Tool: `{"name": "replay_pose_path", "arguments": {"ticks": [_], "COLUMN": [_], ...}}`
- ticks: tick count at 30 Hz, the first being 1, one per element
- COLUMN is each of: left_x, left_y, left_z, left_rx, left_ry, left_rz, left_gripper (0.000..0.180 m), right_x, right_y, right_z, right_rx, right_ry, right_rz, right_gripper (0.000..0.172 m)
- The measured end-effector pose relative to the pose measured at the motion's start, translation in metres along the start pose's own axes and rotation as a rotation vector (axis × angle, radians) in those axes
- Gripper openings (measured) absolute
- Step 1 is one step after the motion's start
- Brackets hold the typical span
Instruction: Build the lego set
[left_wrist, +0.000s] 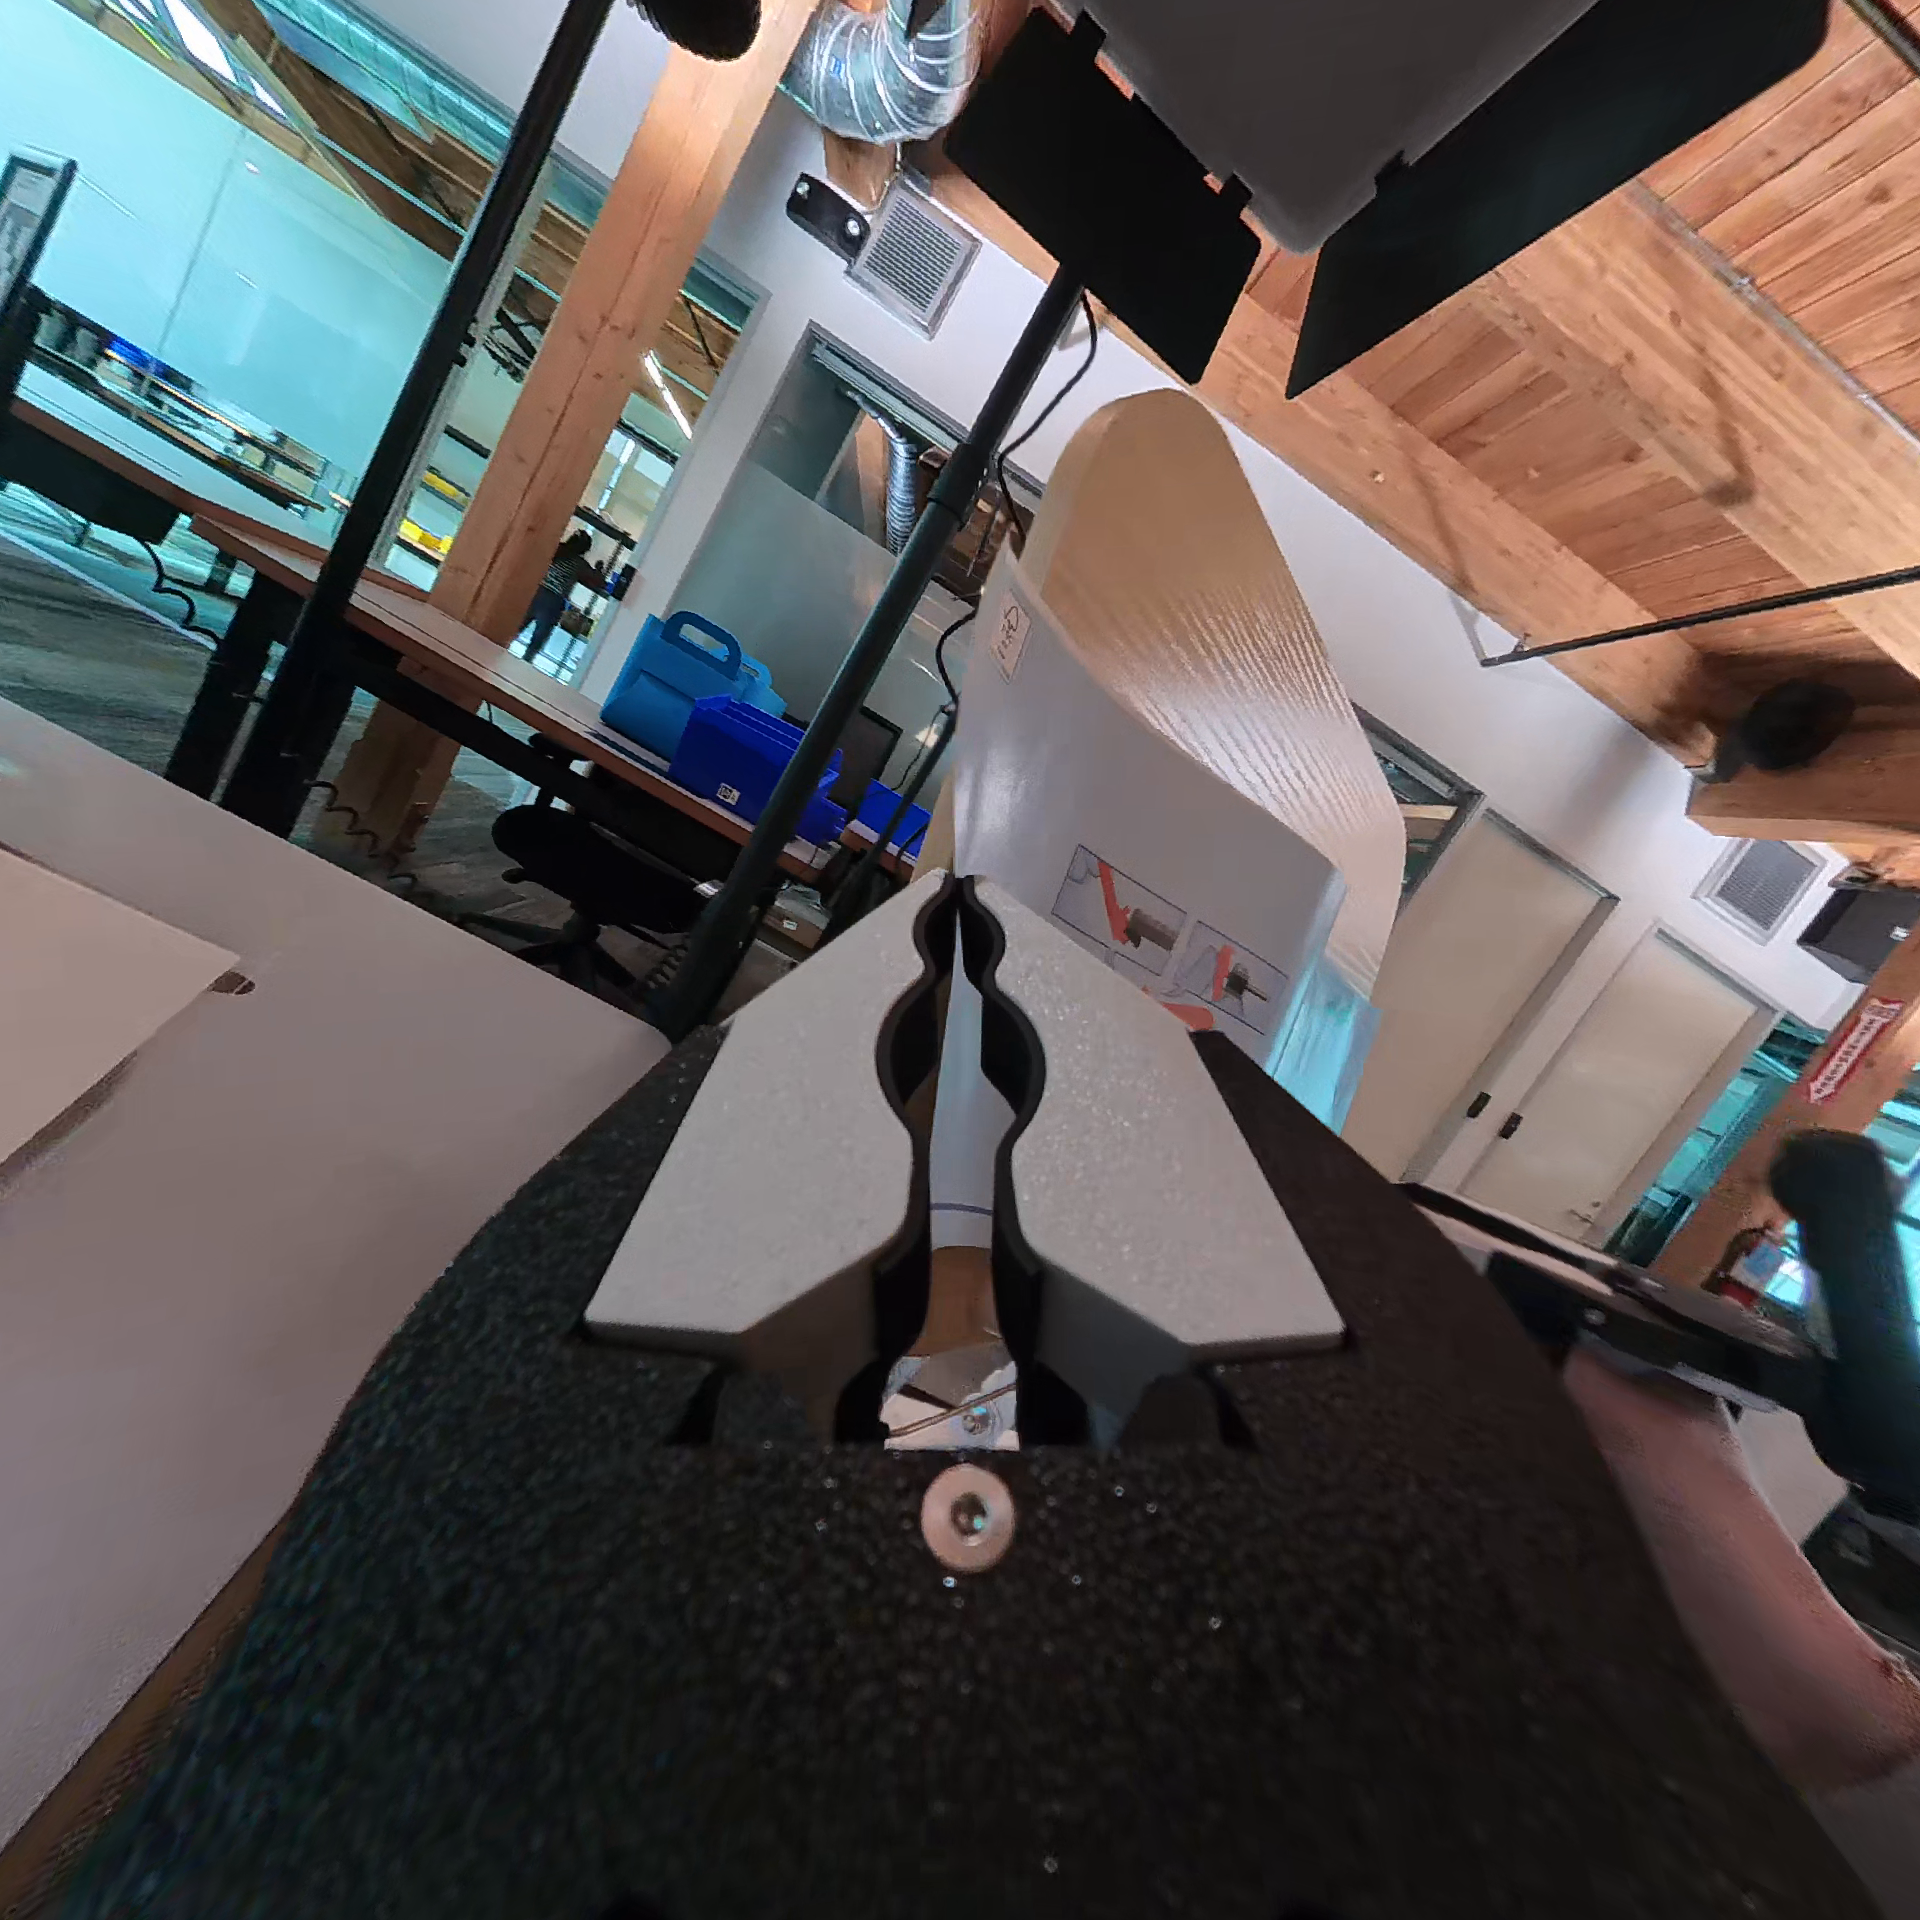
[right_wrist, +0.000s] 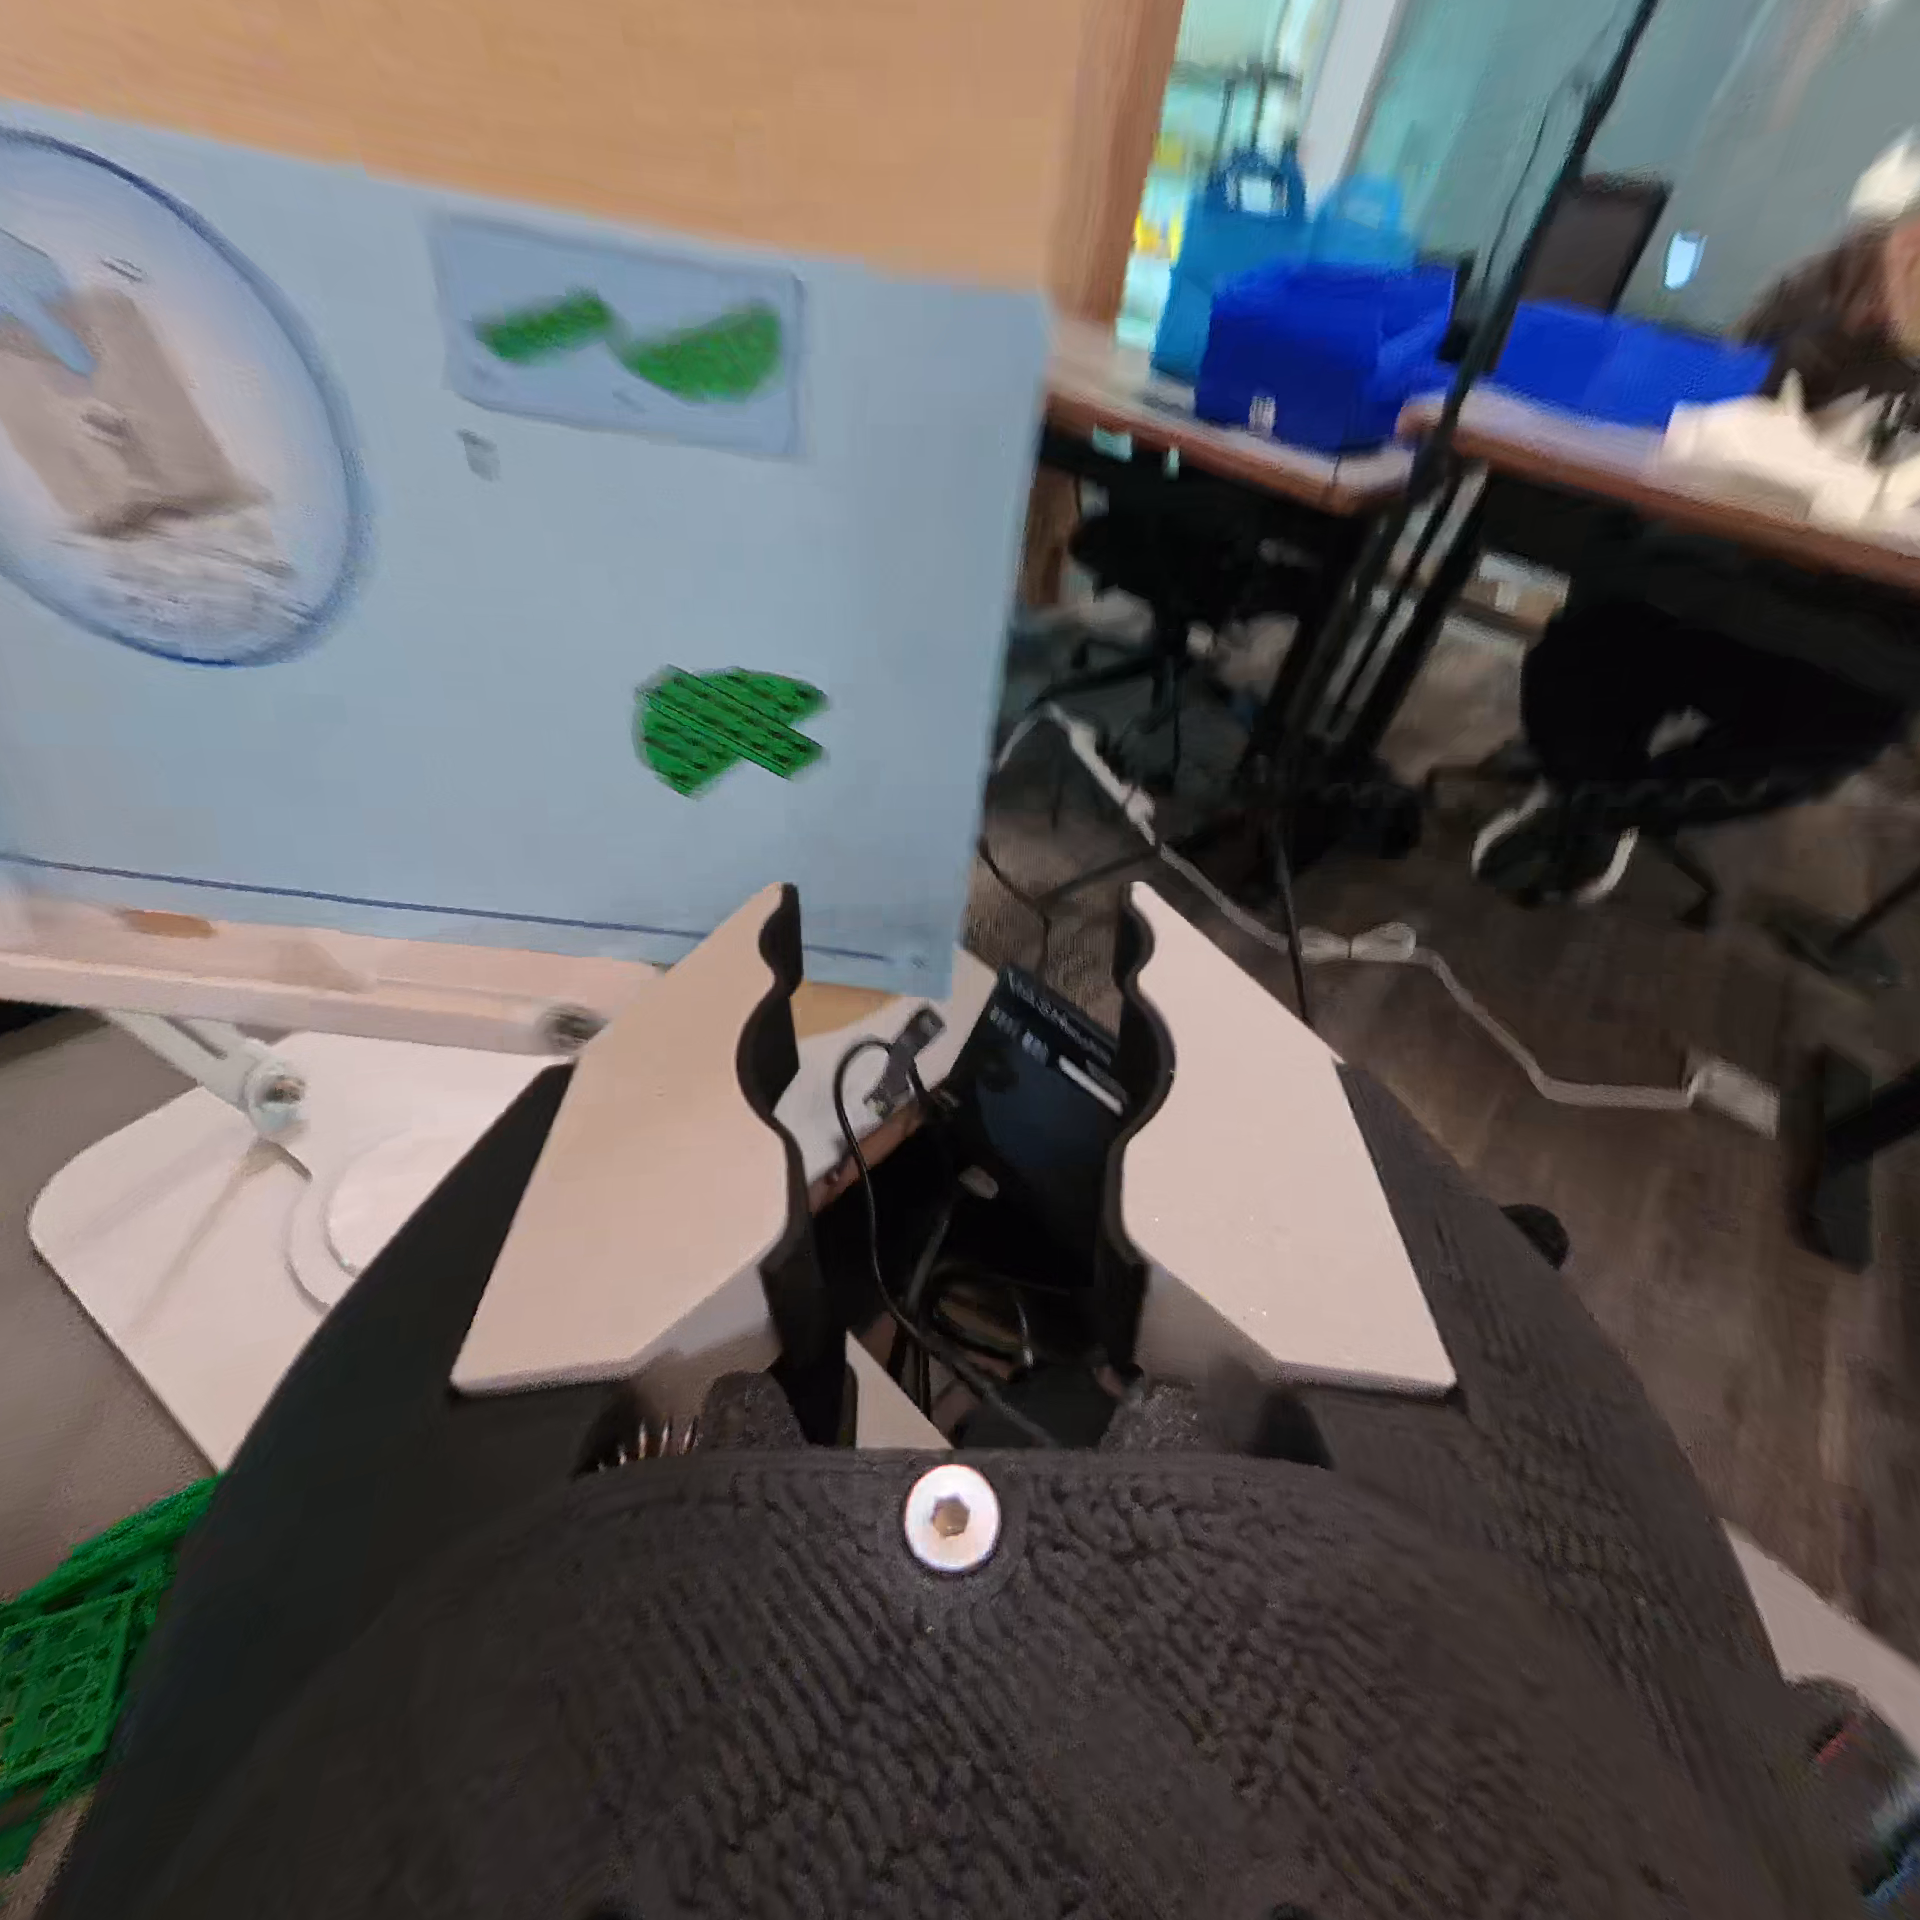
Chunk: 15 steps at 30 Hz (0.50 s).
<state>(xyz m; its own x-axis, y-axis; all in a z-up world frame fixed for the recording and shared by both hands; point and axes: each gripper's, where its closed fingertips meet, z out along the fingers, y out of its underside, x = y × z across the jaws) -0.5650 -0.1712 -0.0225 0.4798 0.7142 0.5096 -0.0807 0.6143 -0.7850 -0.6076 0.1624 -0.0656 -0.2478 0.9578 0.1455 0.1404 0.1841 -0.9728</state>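
Left claw (left_wrist: 961, 883): closed tight on the edge of a white printed sheet (left_wrist: 1143, 831), which curls up through centre frame; its reverse is wood-grained.

Right claw (right_wrist: 961, 914): wide open, nothing between the fingers; the left fingertip overlaps the lower right corner of the pale blue printed sheet (right_wrist: 520, 571), contact unclear.

Green plastic pieces (right_wrist: 62, 1642): lower left, on the counter (right_wrist: 83, 1330).

Blue bins (left_wrist: 748, 748): centre background.

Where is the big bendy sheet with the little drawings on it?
In the left wrist view, the white sheet stands pinched between the shut left gripper, curling up past the black pole.
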Motion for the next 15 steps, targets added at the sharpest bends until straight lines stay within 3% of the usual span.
{"name": "replay_pose_path", "arguments": {"ticks": [3,6,8,10,12,15], "left_x": [-0.006,-0.013,-0.016,-0.015,-0.012,-0.015], "left_y": [-0.003,-0.006,-0.002,0.003,0.008,0.016], "left_z": [-0.004,-0.007,-0.006,-0.005,-0.005,-0.005], "left_rx": [0.011,-0.006,-0.067,-0.125,-0.174,-0.230], "left_ry": [-0.022,-0.013,0.018,0.063,0.114,0.130], "left_rz": [-0.001,-0.026,-0.073,-0.117,-0.140,-0.137], "left_gripper": [0.000,0.002,0.022,0.034,0.027,0.014], "right_x": [-0.059,-0.150,-0.197,-0.235,-0.267,-0.303], "right_y": [-0.022,-0.011,0.003,0.012,0.021,0.026], "right_z": [-0.018,-0.029,-0.033,-0.034,-0.032,-0.024], "right_rx": [0.106,0.077,0.071,0.127,0.187,0.253], "right_ry": [-0.118,-0.377,-0.459,-0.463,-0.433,-0.388], "right_rz": [-0.198,-0.424,-0.609,-0.850,-1.085,-1.295], "right_gripper": [0.042,0.030,0.033,0.038,0.041,0.045]}}
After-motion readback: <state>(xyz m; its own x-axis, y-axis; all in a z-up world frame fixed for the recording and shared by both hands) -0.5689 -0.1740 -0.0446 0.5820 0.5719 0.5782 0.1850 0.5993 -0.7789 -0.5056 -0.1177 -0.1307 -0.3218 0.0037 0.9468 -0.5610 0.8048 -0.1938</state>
